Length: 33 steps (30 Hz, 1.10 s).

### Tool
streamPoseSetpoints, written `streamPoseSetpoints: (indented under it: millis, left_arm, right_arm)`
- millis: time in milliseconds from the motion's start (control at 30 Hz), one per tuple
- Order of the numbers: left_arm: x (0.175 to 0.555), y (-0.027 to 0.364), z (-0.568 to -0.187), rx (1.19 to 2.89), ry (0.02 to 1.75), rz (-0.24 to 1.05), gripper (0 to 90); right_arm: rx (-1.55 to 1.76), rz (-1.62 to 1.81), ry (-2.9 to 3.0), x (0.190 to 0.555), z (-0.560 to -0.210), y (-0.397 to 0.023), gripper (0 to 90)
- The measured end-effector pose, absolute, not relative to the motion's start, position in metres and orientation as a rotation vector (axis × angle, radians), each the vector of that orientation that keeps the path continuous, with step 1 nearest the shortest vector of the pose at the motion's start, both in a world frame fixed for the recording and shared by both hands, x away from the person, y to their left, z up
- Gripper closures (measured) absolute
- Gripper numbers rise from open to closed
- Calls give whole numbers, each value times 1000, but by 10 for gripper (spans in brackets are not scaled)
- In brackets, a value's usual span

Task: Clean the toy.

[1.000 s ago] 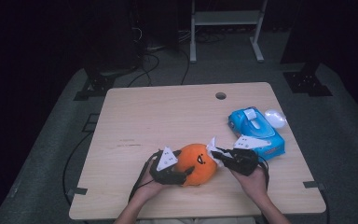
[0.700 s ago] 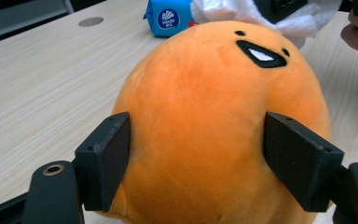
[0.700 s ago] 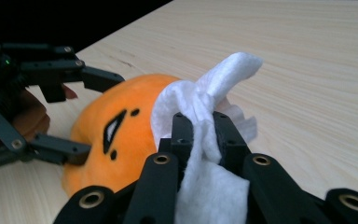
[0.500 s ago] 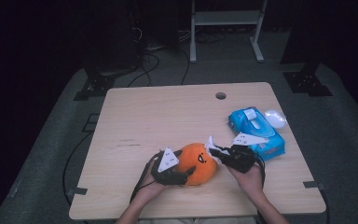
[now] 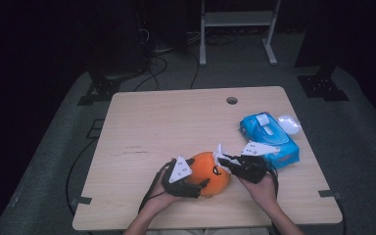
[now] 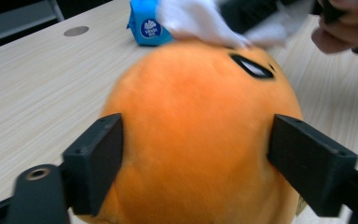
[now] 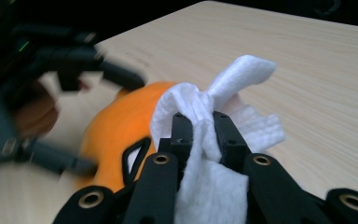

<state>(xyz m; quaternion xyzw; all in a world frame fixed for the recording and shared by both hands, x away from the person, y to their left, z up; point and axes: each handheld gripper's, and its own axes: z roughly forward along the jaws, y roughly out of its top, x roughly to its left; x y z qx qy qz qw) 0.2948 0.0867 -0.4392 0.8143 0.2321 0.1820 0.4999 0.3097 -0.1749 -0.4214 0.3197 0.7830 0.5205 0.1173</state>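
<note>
Your work in hand is wiping the orange plush ball (image 5: 209,172), which sits on the table (image 5: 176,122) near the near edge, between your two hands. The blue wipes pack (image 5: 269,138) lies just to the right and farther off.

Right gripper (image 7: 201,122): its jaws are clamped tight on a bunched white wipe (image 7: 205,186), which rests against the top of the ball on its right side. Keep this grip firm; the wipe's loose tail stands up past the jaw tips, so press with the folded bulk below the tips, not the tail.

Left gripper (image 6: 193,154): its jaws have just been opening and now stand wide, one on each flank of the ball. In the left gripper view the pads (image 6: 95,158) lie at the surface; whether they press cannot be told for certain, so treat the ball as loosely cradled rather than held.

To do the step well:
- Settle the left jaws gently against the ball before you stroke, since a soft round body is likely to roll or squash
- Draw the wipe across the top in short passes toward the left gripper
- Work around the black facial marking (image 6: 253,66) with light pressure
</note>
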Motion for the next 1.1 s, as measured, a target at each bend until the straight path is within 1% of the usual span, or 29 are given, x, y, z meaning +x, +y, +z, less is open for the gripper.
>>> streamPoseSetpoints:
  millis: [33, 200, 233, 300, 367, 433, 533, 600, 700, 733, 767, 833, 933, 1033, 1067, 1100]
  left_arm:
    - [297, 89, -438, 1964, 577, 439, 83]
    - [308, 96, -446, 1950, 637, 343, 44]
    - [308, 95, -448, 1952, 639, 341, 58]
    - [304, 90, -449, 1957, 644, 363, 159]
    - [298, 85, -449, 1971, 633, 408, 178]
    - [293, 81, -446, 1999, 609, 446, 179]
    - [289, 78, -445, 1996, 610, 446, 179]
    - [286, 76, -445, 2001, 599, 437, 179]
    - [280, 71, -442, 2041, 549, 457, 177]
    - [280, 72, -440, 2049, 539, 450, 172]
    - [282, 75, -437, 2043, 535, 430, 146]
    - [287, 84, -433, 1985, 552, 396, 128]
    - [293, 91, -434, 1961, 569, 371, 78]
    - [299, 87, -447, 1970, 605, 268, 71]
    - [299, 86, -450, 1961, 609, 262, 92]
    - [298, 85, -451, 1958, 611, 273, 242]
  right_arm:
    - [858, 1517, 2334, 305, -422, -175, 797]
    - [792, 1504, 2371, 302, -422, -176, 796]
    - [814, 1517, 2367, 305, -423, -177, 796]
    - [866, 1514, 2347, 309, -423, -176, 796]
    - [893, 1529, 2323, 308, -420, -172, 796]
    - [831, 1524, 2335, 302, -416, -162, 796]
    - [779, 1500, 2349, 300, -414, -155, 797]
    - [824, 1487, 2335, 305, -416, -162, 796]
    - [882, 1479, 2322, 310, -420, -173, 796]
    - [863, 1473, 2327, 308, -420, -173, 795]
    - [832, 1468, 2336, 304, -419, -172, 793]
    - [732, 1492, 2374, 299, -419, -170, 789]
    - [639, 1511, 2421, 294, -419, -171, 790]
    - [636, 1542, 2434, 295, -421, -173, 790]
    - [640, 1540, 2433, 296, -421, -174, 789]
    - [689, 1539, 2420, 300, -422, -174, 789]
